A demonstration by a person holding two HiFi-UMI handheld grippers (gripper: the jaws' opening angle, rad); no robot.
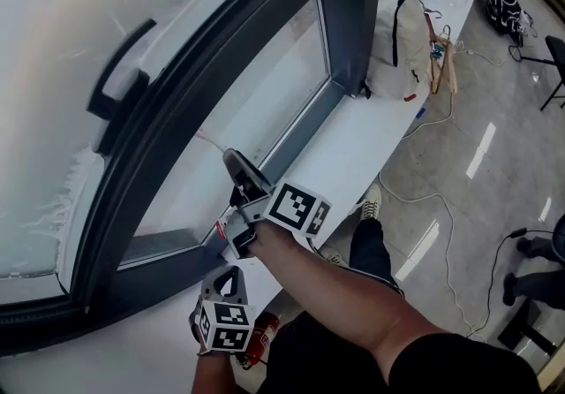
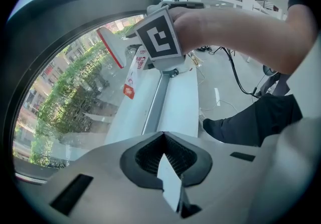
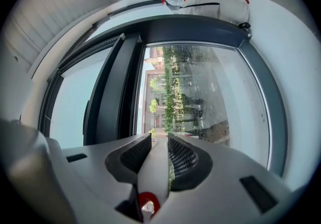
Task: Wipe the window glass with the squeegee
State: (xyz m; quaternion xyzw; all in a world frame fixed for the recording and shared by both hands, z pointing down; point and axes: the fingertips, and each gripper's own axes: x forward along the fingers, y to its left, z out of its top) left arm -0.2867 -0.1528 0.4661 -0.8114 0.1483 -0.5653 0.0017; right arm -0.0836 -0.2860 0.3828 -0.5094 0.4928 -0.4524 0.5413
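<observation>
The white squeegee (image 2: 114,46) with its red blade lies against the lower window glass (image 1: 265,101); in the head view only a thin pink edge of the squeegee (image 1: 210,141) shows. My right gripper (image 1: 235,159) is shut on its white handle (image 3: 155,165), which runs between the jaws of the right gripper (image 3: 159,140) toward the glass (image 3: 200,97). My left gripper (image 1: 226,276) hangs lower, near the sill's front edge, away from the glass. Its jaws (image 2: 164,142) are shut on a thin white piece (image 2: 168,183) that I cannot identify.
Dark frame (image 1: 349,12) surrounds the pane, with a black handle (image 1: 119,74) on the neighbouring sash. A white bag (image 1: 402,39) and a wooden hanger (image 1: 441,61) lie further along the white sill (image 1: 371,136). A red object (image 1: 262,337) shows under my left hand. Cables (image 1: 424,198) cross the floor.
</observation>
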